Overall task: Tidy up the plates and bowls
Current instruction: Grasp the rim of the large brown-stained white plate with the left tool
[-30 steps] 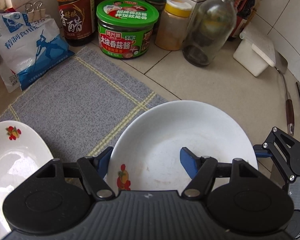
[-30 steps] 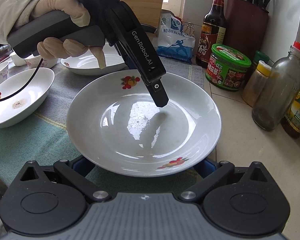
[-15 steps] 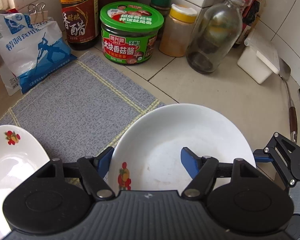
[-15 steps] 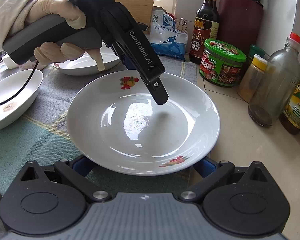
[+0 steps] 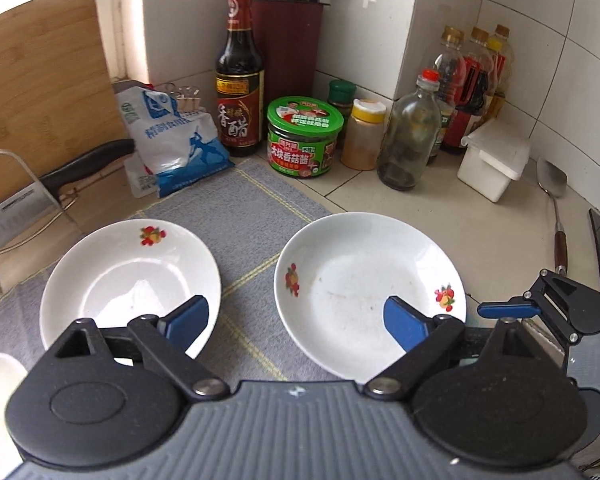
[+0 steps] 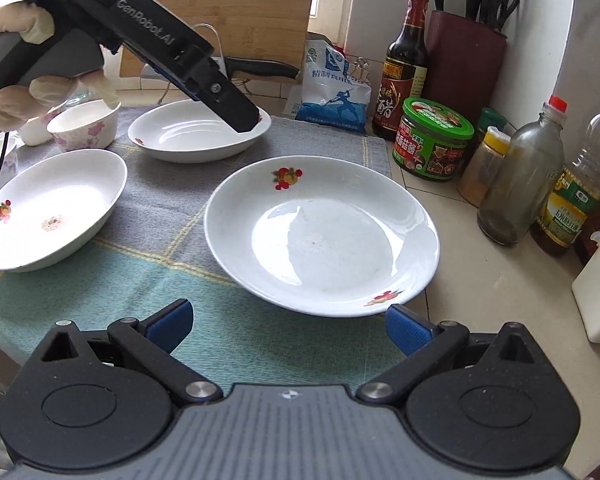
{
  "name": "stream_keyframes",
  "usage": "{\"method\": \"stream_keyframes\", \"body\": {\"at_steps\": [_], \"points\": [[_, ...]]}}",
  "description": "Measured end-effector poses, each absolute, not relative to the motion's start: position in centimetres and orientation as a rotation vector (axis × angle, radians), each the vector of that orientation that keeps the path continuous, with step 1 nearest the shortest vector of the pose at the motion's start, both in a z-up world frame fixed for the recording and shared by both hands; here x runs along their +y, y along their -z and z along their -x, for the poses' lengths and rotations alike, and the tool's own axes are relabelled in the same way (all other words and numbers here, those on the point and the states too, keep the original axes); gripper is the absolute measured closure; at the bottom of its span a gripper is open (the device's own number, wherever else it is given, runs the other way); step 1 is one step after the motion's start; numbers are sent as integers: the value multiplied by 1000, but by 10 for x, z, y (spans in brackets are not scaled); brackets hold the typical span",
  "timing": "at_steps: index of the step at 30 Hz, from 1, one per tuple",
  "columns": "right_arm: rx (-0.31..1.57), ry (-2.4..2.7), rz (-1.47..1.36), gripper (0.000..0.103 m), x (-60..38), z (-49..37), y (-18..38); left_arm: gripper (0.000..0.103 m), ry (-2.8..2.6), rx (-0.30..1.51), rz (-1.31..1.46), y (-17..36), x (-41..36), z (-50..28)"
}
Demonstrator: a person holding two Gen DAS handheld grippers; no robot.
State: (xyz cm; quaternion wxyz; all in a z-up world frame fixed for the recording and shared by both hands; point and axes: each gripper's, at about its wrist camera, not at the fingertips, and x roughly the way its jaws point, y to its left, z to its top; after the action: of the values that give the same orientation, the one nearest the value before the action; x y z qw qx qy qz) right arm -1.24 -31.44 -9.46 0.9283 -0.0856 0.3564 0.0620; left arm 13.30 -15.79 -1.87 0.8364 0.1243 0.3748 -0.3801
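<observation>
A white fruit-print plate (image 6: 322, 236) lies on the right edge of the grey mat (image 6: 180, 208), free of both grippers; it also shows in the left wrist view (image 5: 370, 292). A second white plate (image 5: 130, 284) lies to its left, at the back in the right wrist view (image 6: 198, 130). A third plate (image 6: 48, 208) lies at the left. My left gripper (image 5: 296, 324) is open and empty, raised above the plates; its body (image 6: 160, 52) hangs over the back plate. My right gripper (image 6: 288, 326) is open and empty, just in front of the near plate.
Small floral bowls (image 6: 84, 124) stand at the back left. A vinegar bottle (image 5: 239, 80), green jar (image 5: 305, 138), glass bottle (image 5: 410, 136), salt bag (image 5: 172, 140), white box (image 5: 494, 164) and spatula (image 5: 556, 208) line the back and right. A rack with a knife (image 5: 84, 166) stands at the left.
Both grippers have let go of the near plate and opened wide. The left gripper rose and drew back to the left; the right gripper pulled back toward the front.
</observation>
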Motion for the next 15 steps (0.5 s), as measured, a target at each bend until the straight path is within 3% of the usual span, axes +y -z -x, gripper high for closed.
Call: {"method": "stream_keyframes", "body": {"at_steps": [15], "points": [[716, -357, 226, 0, -227, 20, 103, 9, 565, 817, -226, 34, -38, -67]]}}
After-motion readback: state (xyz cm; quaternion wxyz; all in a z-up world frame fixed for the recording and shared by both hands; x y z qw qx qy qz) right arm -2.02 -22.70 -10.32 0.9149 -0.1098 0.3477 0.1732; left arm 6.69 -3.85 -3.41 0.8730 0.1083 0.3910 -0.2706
